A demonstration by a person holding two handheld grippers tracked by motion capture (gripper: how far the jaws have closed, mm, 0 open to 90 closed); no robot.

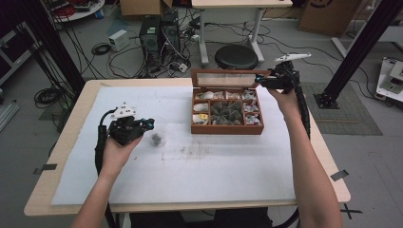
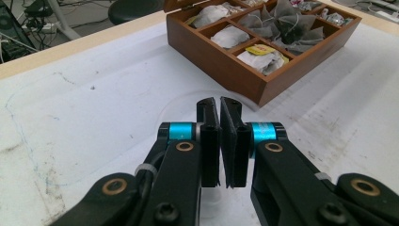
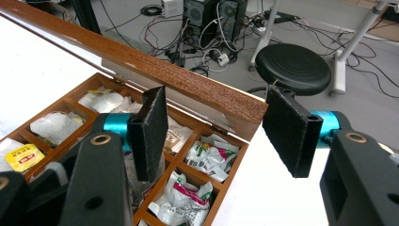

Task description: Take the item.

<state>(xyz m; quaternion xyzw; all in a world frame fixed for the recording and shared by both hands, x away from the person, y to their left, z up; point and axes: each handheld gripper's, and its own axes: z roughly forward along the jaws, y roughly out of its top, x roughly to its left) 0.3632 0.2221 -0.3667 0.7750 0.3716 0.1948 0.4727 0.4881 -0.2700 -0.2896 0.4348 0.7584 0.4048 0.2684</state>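
Right tool (image 3: 216, 136) is spread wide around the raised lid (image 3: 179, 77) of the wooden tea box (image 1: 227, 128) at the desk's far side, probably to swing it, while left tool (image 2: 219, 136) idles pressed together.

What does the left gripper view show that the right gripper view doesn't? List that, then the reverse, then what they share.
Left gripper view: the left gripper with its jaws shut and empty above the white table cover, and the grey mesh bags in the middle compartment in plain sight.

Right gripper view: the right gripper with its jaws wide open, the raised lid seen between them, and green-and-white packets up close.

Both: the wooden box and its yellow-labelled sachet.
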